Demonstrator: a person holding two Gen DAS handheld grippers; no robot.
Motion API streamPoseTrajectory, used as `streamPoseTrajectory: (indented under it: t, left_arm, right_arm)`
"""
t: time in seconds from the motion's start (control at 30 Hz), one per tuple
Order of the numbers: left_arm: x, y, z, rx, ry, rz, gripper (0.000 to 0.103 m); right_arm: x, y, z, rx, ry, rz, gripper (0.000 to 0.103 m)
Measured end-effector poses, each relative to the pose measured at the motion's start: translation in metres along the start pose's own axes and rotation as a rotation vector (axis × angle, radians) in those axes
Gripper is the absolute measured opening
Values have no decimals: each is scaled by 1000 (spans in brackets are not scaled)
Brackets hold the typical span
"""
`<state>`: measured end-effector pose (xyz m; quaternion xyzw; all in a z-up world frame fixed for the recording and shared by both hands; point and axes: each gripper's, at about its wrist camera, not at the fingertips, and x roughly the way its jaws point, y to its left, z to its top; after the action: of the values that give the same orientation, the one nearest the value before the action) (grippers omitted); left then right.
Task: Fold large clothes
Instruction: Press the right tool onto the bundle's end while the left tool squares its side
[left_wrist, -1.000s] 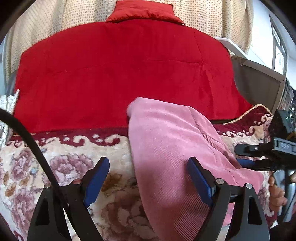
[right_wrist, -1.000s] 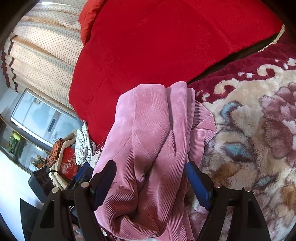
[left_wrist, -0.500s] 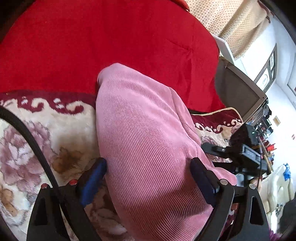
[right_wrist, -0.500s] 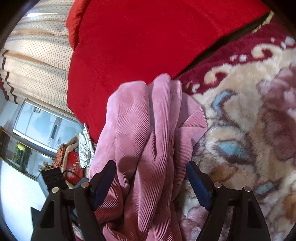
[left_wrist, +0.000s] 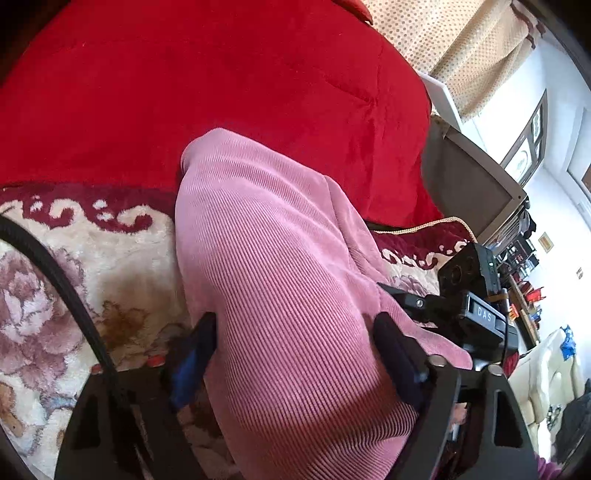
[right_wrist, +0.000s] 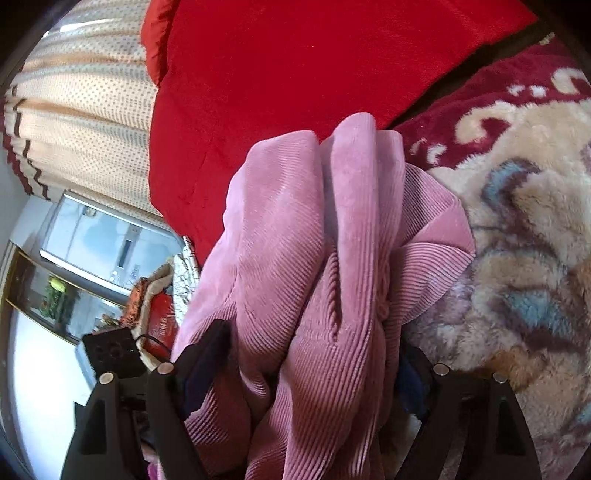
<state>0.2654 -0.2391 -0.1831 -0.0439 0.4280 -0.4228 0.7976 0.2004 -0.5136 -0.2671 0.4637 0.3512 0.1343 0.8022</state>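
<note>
Hidden: the pink garment (left_wrist: 295, 302) is covering the inner faces of both pairs of blue pads, so actual contact is hard to judge; its lower end is running out of frame at the bottom in both views.
Garment look: pink ribbed corduroy, bunching into thick folds in the right wrist view (right_wrist: 325, 280), lying smoother as one broad fold in the left wrist view.
Garment place: it is lying on the floral blanket (left_wrist: 55, 280), its far end reaching the edge of the red quilt (left_wrist: 221, 81).
Left gripper (left_wrist: 295, 354): its jaws are closing with the garment filling the space between them; a firm pinch is not yet showing.
Right gripper (right_wrist: 314, 369): standing wide, the bunched folds sitting between its fingers and spilling past both; whether the pads are pressing I cannot tell.
Other: the right gripper's body (left_wrist: 476, 299) is showing just beside the garment's right edge in the left view.
</note>
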Motion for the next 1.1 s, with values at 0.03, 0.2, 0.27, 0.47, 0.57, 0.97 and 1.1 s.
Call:
streamPoseTrajectory:
  t: [0.03, 0.2, 0.27, 0.47, 0.57, 0.97, 1.1]
  left_arm:
    - [0, -1, 0, 6, -6, 8, 76]
    - [-3, -4, 1, 4, -39, 19, 62]
    - [-7, -6, 2, 12, -50, 31, 60]
    - [-38, -15, 2, 57, -90, 49, 57]
    - [-63, -20, 0, 77, -122, 76, 56]
    - [-122, -50, -60, 168, -90, 186, 56]
    - [-84, -48, -100, 208, 21, 274, 63]
  right_arm:
    - [1, 3, -1, -10, -4, -8, 82]
    - [-1, 20, -2, -62, -29, -51, 65]
    - [-3, 30, -4, -88, -44, -80, 62]
    - [-15, 63, -12, -181, -94, -102, 55]
    - [-20, 81, -21, -224, -107, -86, 54]
    - [-40, 116, -100, -279, -122, -7, 54]
    - [-45, 89, -128, -243, -112, -73, 54]
